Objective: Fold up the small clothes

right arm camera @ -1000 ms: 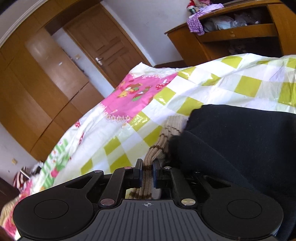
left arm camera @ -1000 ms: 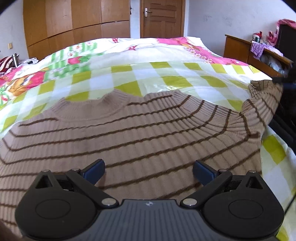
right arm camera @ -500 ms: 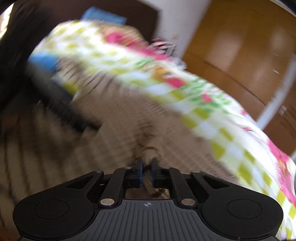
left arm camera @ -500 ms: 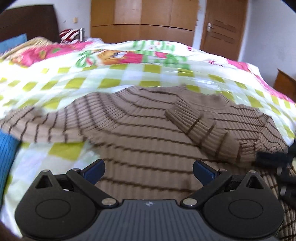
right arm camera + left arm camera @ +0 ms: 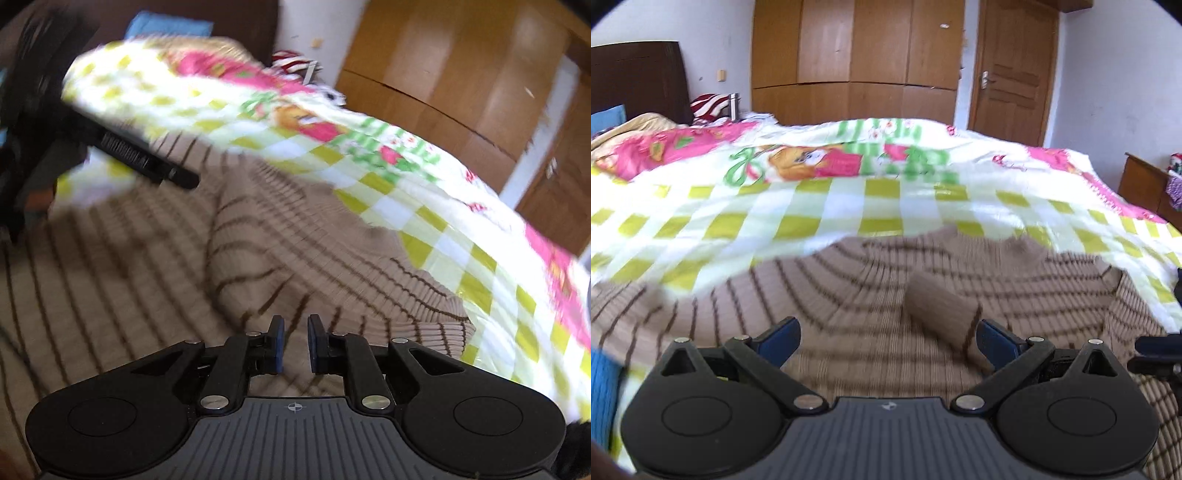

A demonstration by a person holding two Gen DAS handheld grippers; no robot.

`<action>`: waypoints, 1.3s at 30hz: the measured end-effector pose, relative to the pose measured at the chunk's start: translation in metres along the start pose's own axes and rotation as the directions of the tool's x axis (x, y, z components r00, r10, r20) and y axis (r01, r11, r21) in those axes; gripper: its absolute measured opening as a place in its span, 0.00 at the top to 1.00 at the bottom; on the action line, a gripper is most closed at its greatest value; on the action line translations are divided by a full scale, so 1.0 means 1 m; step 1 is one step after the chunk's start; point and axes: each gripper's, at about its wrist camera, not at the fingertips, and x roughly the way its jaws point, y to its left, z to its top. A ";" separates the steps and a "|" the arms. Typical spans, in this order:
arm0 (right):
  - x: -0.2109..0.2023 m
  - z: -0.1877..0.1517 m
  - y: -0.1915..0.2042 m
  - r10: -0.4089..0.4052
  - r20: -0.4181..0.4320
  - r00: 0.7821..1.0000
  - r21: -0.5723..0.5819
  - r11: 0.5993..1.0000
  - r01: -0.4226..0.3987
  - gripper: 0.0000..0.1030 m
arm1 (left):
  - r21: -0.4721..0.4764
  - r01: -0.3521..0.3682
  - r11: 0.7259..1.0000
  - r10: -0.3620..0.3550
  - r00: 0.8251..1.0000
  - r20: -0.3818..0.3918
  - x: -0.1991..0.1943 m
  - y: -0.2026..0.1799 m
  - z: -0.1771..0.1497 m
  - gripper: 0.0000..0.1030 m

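A bed point(image 5: 849, 206) fills both views, covered by a quilt point(image 5: 820, 225) with yellow-green checks and pink and green cartoon prints toward the far side. Behind it stand a wooden wardrobe point(image 5: 857, 62) and a door point(image 5: 1012, 74); a dark headboard point(image 5: 639, 81) is at the bed's left end.

The sweater point(image 5: 849, 295), tan with thin brown stripes, lies spread flat along the near edge of the bed, its neck toward the far side. One sleeve point(image 5: 295, 258) is folded in across the body, and its ribbed cuff point(image 5: 942, 314) rests on the chest near the middle. The other sleeve point(image 5: 635, 306) lies out toward the bed's left end. A blue knitted piece point(image 5: 602, 391) lies just beside it at the near left edge.

No containers show in either view.

The left gripper point(image 5: 886, 336) hovers over the sweater's body with its jaws wide apart and nothing between them; the cuff lies just ahead of its right finger. The right gripper point(image 5: 295, 341) is over the folded sleeve, its jaws opening from a narrow gap with no cloth pinched between the pads.
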 end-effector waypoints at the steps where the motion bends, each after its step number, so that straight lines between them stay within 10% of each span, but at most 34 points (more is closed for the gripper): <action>1: 0.003 0.006 -0.007 0.008 0.010 1.000 0.026 1.000 -0.008 0.85 | 0.001 0.014 1.000 -0.014 1.000 -0.005 0.005 0.002 0.004 0.00; 10: 0.069 0.033 -0.023 0.180 -0.132 0.975 0.020 0.984 -0.179 0.68 | 0.055 0.118 0.992 -0.114 0.991 -0.066 0.050 0.016 0.025 0.00; 14: 0.073 0.025 -0.030 0.171 -0.184 0.968 0.082 0.984 -0.158 0.92 | 0.084 0.167 0.982 -0.158 0.982 -0.108 0.064 0.010 0.031 0.00; 18: 0.058 0.029 -0.040 0.138 -0.152 0.979 0.131 0.984 -0.118 0.96 | 0.090 0.194 0.977 -0.172 0.962 -0.211 0.079 0.004 0.028 0.41; 27: 0.082 0.032 -0.074 -0.119 -0.183 0.976 0.207 0.966 0.157 0.86 | 0.098 0.160 0.982 -0.137 0.969 -0.207 0.097 -0.007 0.039 0.40; 31: 0.051 0.028 -0.057 -0.194 -0.073 0.978 0.121 0.972 0.202 0.83 | 0.121 0.185 0.975 -0.156 0.964 -0.214 0.097 -0.011 0.039 0.35; 39: 0.035 0.017 0.003 0.009 0.021 1.000 -0.085 0.996 -0.008 0.63 | 0.146 0.161 0.976 -0.121 0.961 -0.247 0.108 -0.024 0.036 0.28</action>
